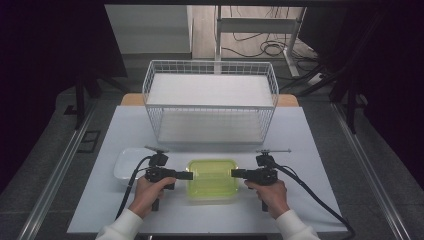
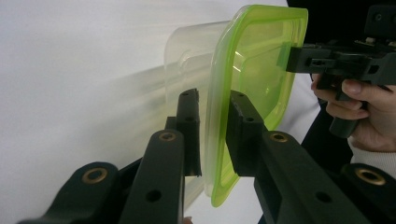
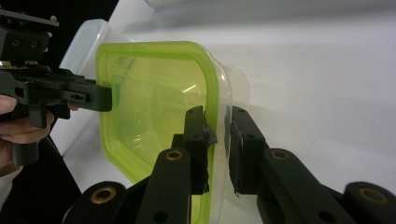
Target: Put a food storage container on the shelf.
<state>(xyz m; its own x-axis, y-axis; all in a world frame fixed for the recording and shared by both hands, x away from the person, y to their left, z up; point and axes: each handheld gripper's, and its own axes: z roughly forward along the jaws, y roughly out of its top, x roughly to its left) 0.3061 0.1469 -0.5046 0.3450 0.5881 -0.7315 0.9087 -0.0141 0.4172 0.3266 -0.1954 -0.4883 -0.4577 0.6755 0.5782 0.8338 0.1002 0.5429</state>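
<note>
We are looking down at a pale table (image 1: 100, 200) with a green-lidded container (image 1: 212, 178) sitting near its front edge, between the two hands. It is a clear plastic box with a lime-green lid (image 2: 261, 70) on top. Just left of it, a second clear container (image 1: 129, 162) is lying on the table, partly behind the left gripper. Farther back, a white wire basket (image 1: 210, 100) is standing on the table, well apart from the green-lidded container.

The left gripper (image 1: 186, 175) is coming in from the left side of the container, held in the left hand (image 1: 150, 192), its cable trailing toward the table front. In the left gripper view, the jaws are straddling the lid's rim: one pad (image 2: 189, 121) is sitting on the clear-box side, the other on the green top side. They are looking pressed on the rim, so we are calling it a grip on the lid edge.

The right gripper (image 1: 235, 173) is reaching in from the opposite side, held in the right hand (image 1: 272, 195). In the right gripper view, its jaws are clamping the rim on that side, one pad (image 3: 196, 135) over the green lid, the other against the clear wall below the lip.

Both grippers are lying roughly level, pointing at each other across the container. The container is resting flat on the table, lid on.
</note>
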